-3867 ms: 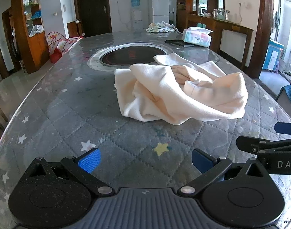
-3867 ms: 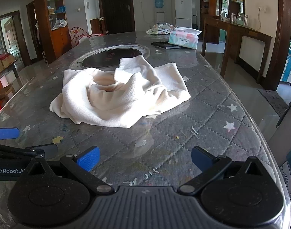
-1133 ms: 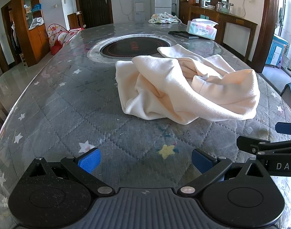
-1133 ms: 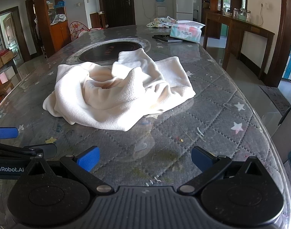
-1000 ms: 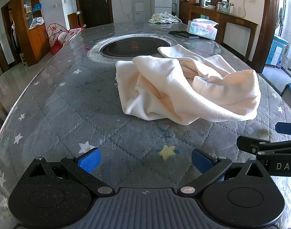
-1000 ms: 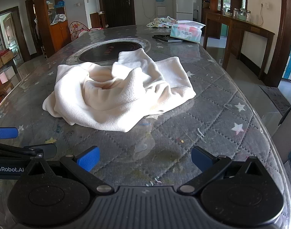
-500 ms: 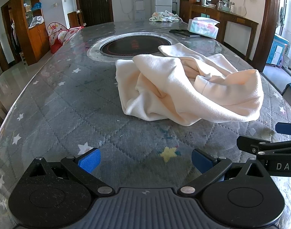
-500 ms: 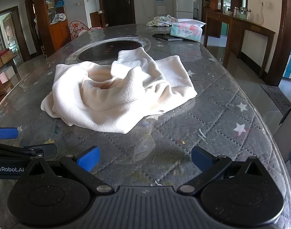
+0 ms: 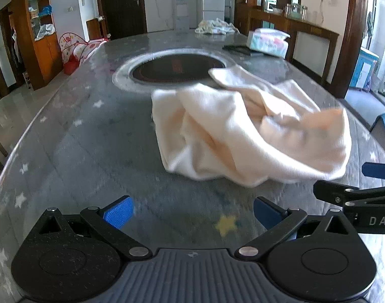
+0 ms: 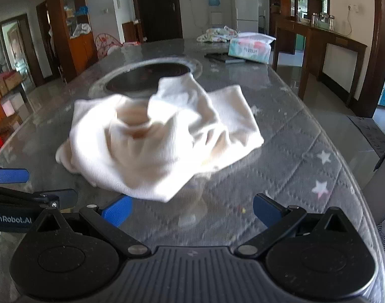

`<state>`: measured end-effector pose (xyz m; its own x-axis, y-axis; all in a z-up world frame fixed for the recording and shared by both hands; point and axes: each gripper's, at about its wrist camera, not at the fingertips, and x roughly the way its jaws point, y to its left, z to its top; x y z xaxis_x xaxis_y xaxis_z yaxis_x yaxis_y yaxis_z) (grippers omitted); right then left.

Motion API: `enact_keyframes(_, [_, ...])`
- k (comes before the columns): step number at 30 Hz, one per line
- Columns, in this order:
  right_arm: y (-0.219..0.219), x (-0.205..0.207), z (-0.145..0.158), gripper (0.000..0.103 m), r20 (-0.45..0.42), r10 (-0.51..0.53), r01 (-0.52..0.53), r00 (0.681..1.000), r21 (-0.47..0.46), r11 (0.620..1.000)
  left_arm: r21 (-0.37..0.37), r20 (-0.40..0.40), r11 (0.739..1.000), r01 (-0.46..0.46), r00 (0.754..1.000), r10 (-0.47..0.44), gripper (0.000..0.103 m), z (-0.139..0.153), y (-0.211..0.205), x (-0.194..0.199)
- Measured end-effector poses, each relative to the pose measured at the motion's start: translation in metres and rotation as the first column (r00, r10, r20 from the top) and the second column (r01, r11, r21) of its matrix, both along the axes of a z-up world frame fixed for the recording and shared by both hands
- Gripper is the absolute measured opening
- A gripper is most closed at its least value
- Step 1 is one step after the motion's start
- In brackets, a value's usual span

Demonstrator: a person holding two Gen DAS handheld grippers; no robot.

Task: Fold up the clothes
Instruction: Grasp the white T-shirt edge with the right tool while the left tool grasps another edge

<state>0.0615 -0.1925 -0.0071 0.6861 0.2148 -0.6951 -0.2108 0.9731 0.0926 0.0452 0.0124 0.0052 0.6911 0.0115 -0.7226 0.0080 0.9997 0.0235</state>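
The approach is in hand, by my reading: nothing is gripped and no fold is made. One cream garment (image 9: 245, 136) lies crumpled on the tabletop (image 9: 74, 146), just this side of the round dark inset (image 9: 177, 69). The left hand-held gripper (image 9: 192, 210) and the right hand-held gripper (image 10: 191, 209), two in all, both stand wide open and empty, short of the cloth's near edge. The next move probably calls for each to find a corner or hem and spread the heap flat. Farther off sit one tissue pack (image 10: 250, 46) and one other bundle of cloth (image 10: 216, 35).
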Motion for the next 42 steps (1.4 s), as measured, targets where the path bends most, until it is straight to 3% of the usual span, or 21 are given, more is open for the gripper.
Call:
enact_keyframes(9, [-0.003, 0.018, 0.038, 0.103, 0.065, 0.078, -0.082, 0.995, 0.062, 0.995, -0.056, 0.073, 0.998, -0.027, 0.997, 0.031, 0.103, 0.036, 0.024, 0.030])
enact_keyframes(15, [0.007, 0.053, 0.054, 0.096, 0.099, 0.119, -0.120, 0.988, 0.014, 0.993, -0.067, 0.098, 0.997, -0.041, 0.994, 0.047, 0.102, 0.050, 0.036, 0.071])
enact_keyframes(20, [0.020, 0.095, 0.050, 0.085, 0.064, 0.149, -0.149, 0.987, -0.002, 0.989, -0.115, 0.055, 0.993, -0.032, 0.998, 0.038, 0.091, 0.047, 0.045, 0.110])
enact_keyframes(27, [0.041, 0.143, 0.031, 0.071, -0.021, 0.208, -0.208, 0.978, 0.023, 0.978, -0.160, 0.009, 0.986, 0.048, 0.999, -0.047, 0.087, 0.033, 0.043, 0.139])
enact_keyframes(31, [0.051, 0.153, 0.019, 0.054, -0.060, 0.240, -0.239, 0.969, 0.016, 0.971, -0.158, -0.042, 0.984, 0.077, 0.996, -0.085, 0.065, 0.019, 0.038, 0.153])
enact_keyframes(33, [0.053, 0.156, 0.014, 0.044, -0.074, 0.245, -0.245, 0.967, 0.005, 0.970, -0.174, -0.060, 0.981, 0.085, 0.994, -0.096, 0.044, 0.013, 0.039, 0.156])
enact_keyframes(34, [0.052, 0.157, 0.013, 0.040, -0.079, 0.240, -0.241, 0.968, 0.003, 0.971, -0.182, -0.068, 0.979, 0.089, 0.992, -0.103, 0.040, 0.010, 0.039, 0.158])
enact_keyframes(36, [0.050, 0.157, 0.012, 0.029, -0.084, 0.238, -0.239, 0.968, 0.008, 0.971, -0.192, -0.077, 0.976, 0.101, 0.990, -0.117, 0.018, 0.006, 0.039, 0.158])
enact_keyframes(38, [0.047, 0.156, 0.011, 0.017, -0.083, 0.238, -0.237, 0.968, 0.013, 0.971, -0.191, -0.068, 0.975, 0.110, 0.990, -0.125, 0.010, 0.006, 0.037, 0.154])
enact_keyframes(42, [0.042, 0.147, 0.020, 0.010, -0.041, 0.224, -0.225, 0.974, -0.012, 0.974, -0.185, -0.029, 0.976, 0.114, 0.992, -0.122, 0.007, 0.014, 0.036, 0.141])
